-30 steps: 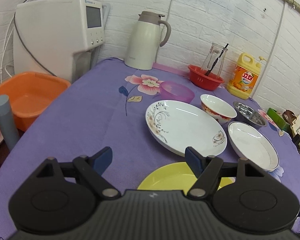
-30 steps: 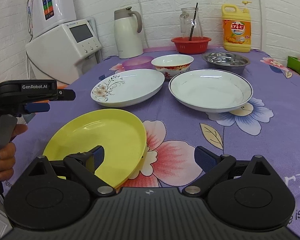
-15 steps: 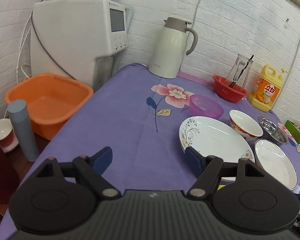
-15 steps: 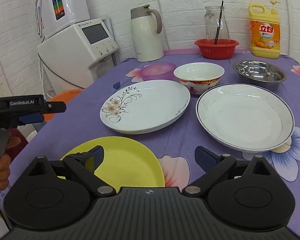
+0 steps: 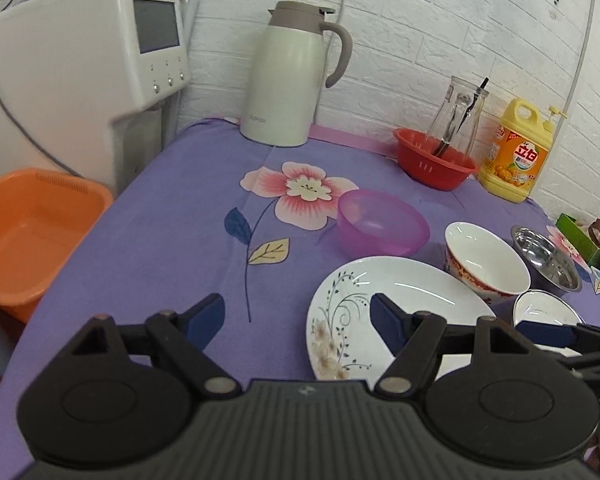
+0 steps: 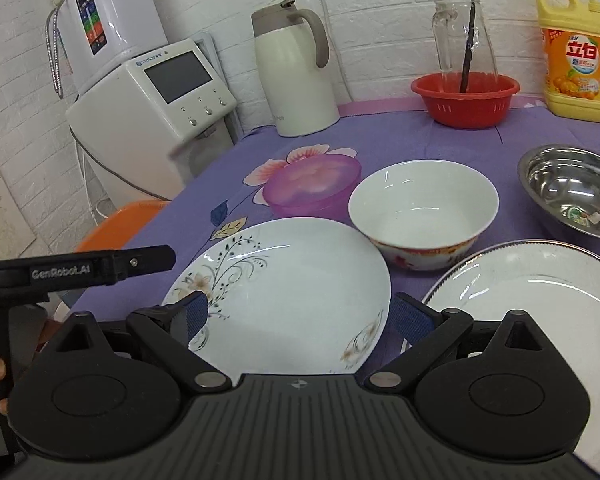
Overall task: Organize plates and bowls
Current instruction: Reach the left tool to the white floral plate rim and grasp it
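A white floral plate [image 6: 292, 292] lies right before my open, empty right gripper [image 6: 300, 316]; it also shows in the left wrist view [image 5: 380, 320]. Behind it stand a purple plastic bowl [image 6: 312, 188], a white bowl with red pattern [image 6: 420, 208] and a steel bowl [image 6: 572, 188]. A white plate with dark rim [image 6: 540, 308] lies at the right. My left gripper [image 5: 296, 316] is open and empty above the cloth, left of the floral plate; the purple bowl [image 5: 382, 222] and white bowl [image 5: 486, 258] lie ahead.
A cream thermos jug [image 5: 288, 76], a red basket [image 5: 436, 164] with a glass jug, and a yellow detergent bottle [image 5: 516, 152] stand along the back wall. An orange basin [image 5: 28, 232] and a white dispenser [image 5: 88, 64] sit off the table's left edge.
Both grippers have moved forward over the table. The yellow plate has dropped out of both views. The floral plate now lies directly before the right gripper.
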The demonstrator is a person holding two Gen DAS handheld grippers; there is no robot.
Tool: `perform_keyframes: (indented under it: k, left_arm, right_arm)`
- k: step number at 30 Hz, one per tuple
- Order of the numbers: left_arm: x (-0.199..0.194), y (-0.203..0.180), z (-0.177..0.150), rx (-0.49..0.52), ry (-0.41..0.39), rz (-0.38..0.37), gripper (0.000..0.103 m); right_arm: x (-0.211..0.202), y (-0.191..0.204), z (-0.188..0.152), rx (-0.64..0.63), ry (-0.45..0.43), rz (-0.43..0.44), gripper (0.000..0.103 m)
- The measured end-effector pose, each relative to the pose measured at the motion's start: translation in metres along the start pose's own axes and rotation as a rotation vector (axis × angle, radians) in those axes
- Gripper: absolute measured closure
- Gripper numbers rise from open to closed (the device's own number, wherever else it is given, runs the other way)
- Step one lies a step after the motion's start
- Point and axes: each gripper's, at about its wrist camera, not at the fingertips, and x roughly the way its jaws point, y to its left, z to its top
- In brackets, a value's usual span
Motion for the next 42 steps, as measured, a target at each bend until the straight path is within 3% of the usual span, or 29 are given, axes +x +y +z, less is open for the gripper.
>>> perform_keyframes:
  k: [4, 7, 11, 14, 18, 25, 32, 42]
  left_arm:
    - [0.008, 0.006, -0.002, 0.000, 0.008, 0.005, 0.030]
    - [0.013, 0.016, -0.002, -0.025, 0.026, 0.007, 0.030]
    - [0.015, 0.028, -0.001, -0.077, 0.022, -0.007, 0.030]
    - [0.013, 0.034, 0.000, -0.105, 0.013, -0.019, 0.030]
    - [0.012, 0.036, 0.001, -0.108, 0.004, -0.011, 0.030]
    - [0.026, 0.025, -0.008, -0.045, 0.061, -0.029, 0.030]
    - [0.037, 0.019, -0.017, 0.013, 0.105, 0.003, 0.031]
    - [0.038, 0.004, -0.024, 0.109, 0.102, -0.008, 0.033]
  right_arm:
    - [0.027, -0.009, 0.004, 0.009, 0.048, 0.018, 0.000]
    - [0.035, -0.003, 0.008, -0.048, 0.067, -0.030, 0.000]
    - [0.041, -0.004, 0.009, -0.031, 0.088, -0.018, 0.000]
    - [0.045, 0.008, 0.008, -0.033, 0.088, -0.057, 0.000]
    - [0.054, 0.022, 0.008, -0.060, 0.096, 0.021, 0.000]
    - [0.052, 0.015, 0.001, -0.095, 0.104, -0.025, 0.000]
    - [0.056, 0.028, -0.009, -0.242, 0.134, -0.052, 0.000]
    - [0.053, 0.024, -0.011, -0.250, 0.132, -0.052, 0.000]
